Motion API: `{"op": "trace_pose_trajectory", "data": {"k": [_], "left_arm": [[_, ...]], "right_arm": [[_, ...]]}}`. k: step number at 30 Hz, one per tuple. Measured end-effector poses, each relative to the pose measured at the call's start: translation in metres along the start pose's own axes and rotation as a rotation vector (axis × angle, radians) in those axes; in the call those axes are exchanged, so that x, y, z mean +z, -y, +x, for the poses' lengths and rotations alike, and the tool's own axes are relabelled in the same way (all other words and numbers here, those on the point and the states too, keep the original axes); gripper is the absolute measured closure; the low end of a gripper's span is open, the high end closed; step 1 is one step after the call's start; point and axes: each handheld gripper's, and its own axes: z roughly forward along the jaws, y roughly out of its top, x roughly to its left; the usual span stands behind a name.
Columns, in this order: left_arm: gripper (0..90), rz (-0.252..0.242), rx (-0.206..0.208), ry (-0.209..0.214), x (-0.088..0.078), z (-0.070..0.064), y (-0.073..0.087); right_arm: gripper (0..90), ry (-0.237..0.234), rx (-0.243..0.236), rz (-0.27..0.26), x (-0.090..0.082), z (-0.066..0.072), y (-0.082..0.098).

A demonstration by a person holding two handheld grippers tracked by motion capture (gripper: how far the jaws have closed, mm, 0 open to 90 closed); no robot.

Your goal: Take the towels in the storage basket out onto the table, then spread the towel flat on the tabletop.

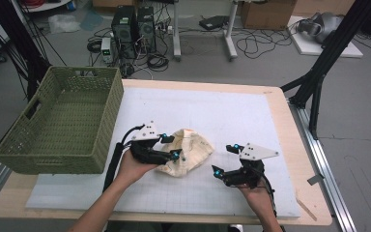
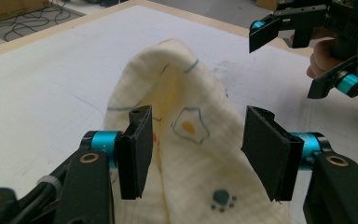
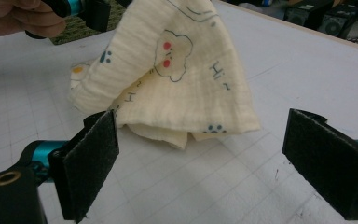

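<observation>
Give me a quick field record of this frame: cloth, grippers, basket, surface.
cloth: cream printed cloth, bunched in a loose heap on the mat, print of eggs, paws and bears
left gripper: left gripper jaws open, cloth between them, pads not pressing on it
right gripper: right gripper jaws open, nothing between them, cloth just ahead
basket: green woven basket at the table's left edge, nothing seen inside
surface: white gridded mat on a wooden table
</observation>
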Motion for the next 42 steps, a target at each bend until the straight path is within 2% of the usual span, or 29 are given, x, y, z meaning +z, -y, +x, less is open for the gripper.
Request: {"op": "trace_pose_trajectory", "data": {"k": [7,13,15,18,21,25,29,32,38,42], "left_arm": [[43.0,-0.001,-0.031,-0.026,-0.016,0.009,0.014],[42.2,0.006,-0.033,-0.036,-0.026,0.013,0.02],[42.1,0.005,-0.034,-0.042,-0.029,0.014,0.023],[42.1,0.013,-0.043,-0.046,-0.031,0.016,0.029],[42.2,0.055,-0.052,-0.044,-0.029,0.018,0.033],[44.5,0.08,-0.044,-0.043,-0.023,0.018,0.035],[46.0,0.155,-0.034,-0.035,-0.013,0.019,0.039],[52.4,0.189,-0.015,-0.022,-0.004,0.016,0.042],[72.4,0.242,0.024,0.002,0.007,0.014,0.047],[82.4,0.249,0.016,0.005,0.011,0.015,0.049]], "right_arm": [[9.7,-0.018,-0.009,0.005,0.003,0.003,-0.002],[9.9,-0.034,-0.018,-0.001,0.006,0.007,-0.007],[15.6,-0.048,-0.025,0.004,0.006,0.008,-0.007],[16.4,-0.054,-0.037,0.006,0.008,0.01,-0.008],[18.2,-0.059,-0.036,0.016,0.01,0.011,-0.009],[23.8,-0.072,-0.051,0.033,0.017,0.013,-0.01],[29.2,-0.074,-0.065,0.051,0.026,0.015,-0.011],[35.8,-0.086,-0.078,0.08,0.037,0.015,-0.012],[48.1,-0.112,-0.109,0.164,0.063,0.017,-0.01],[55.1,-0.101,-0.131,0.186,0.073,0.018,-0.011]]}}
